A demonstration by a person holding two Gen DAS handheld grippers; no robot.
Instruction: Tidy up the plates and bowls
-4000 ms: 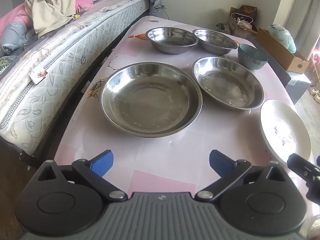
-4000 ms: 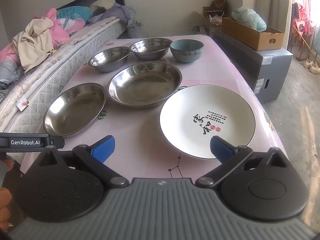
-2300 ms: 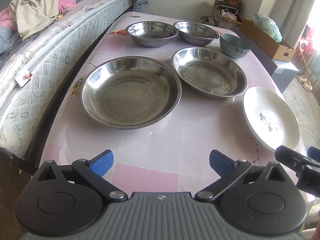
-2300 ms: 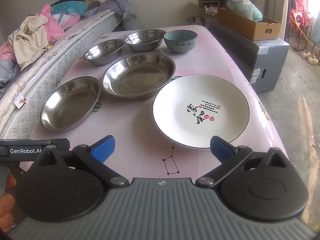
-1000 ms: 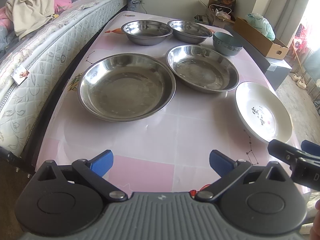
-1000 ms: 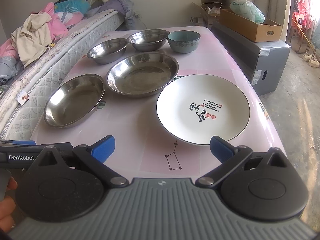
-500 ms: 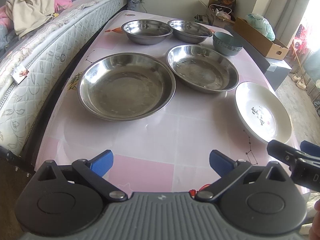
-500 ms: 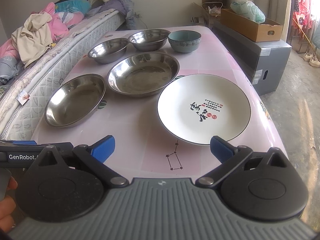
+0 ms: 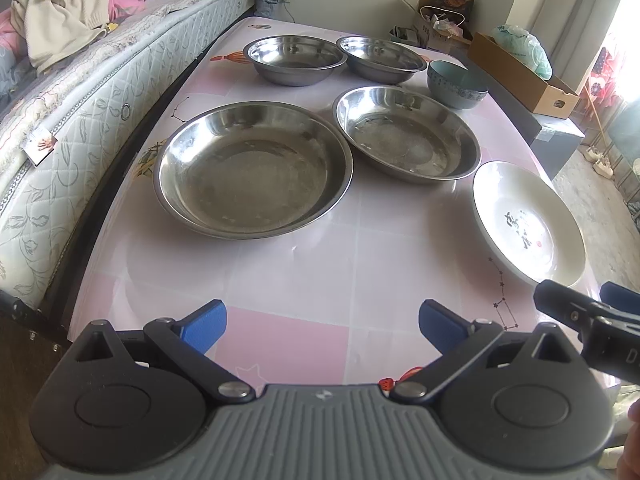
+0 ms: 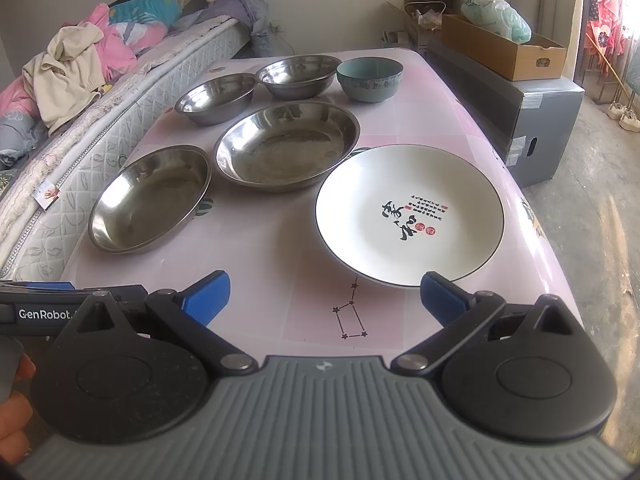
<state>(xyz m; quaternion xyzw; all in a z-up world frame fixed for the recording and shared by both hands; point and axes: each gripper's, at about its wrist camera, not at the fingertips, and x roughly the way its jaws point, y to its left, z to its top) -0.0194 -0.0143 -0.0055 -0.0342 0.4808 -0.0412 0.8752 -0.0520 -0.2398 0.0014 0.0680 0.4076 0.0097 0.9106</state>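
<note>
Both grippers hover at the near edge of the pink worktop (image 9: 304, 280), nothing lifted yet. The left gripper (image 9: 322, 320) has its blue pads spread wide with nothing between them; the right gripper (image 10: 325, 294) is just as wide apart and empty, its right pad just short of the white plate's near rim.

That white plate (image 10: 408, 214) fills centre-right of the right wrist frame. It looks ceramic: stiff, probably heavy, and breakable, with a glazed rim that could slip. I'd pinch the near rim, top and underside.

The large steel plate (image 9: 252, 168) sits centre-left in the left wrist frame, the second steel plate (image 9: 406, 132) just right of it, rims near but apparently apart. Likely light, rigid and slick; their raised rims offer the grip. Expect clatter when nesting.

Along the top of the frame: two steel bowls (image 9: 294, 60) (image 9: 382, 60) and a blue-green bowl (image 9: 456, 84), probably ceramic too, so handle it gently.
</note>
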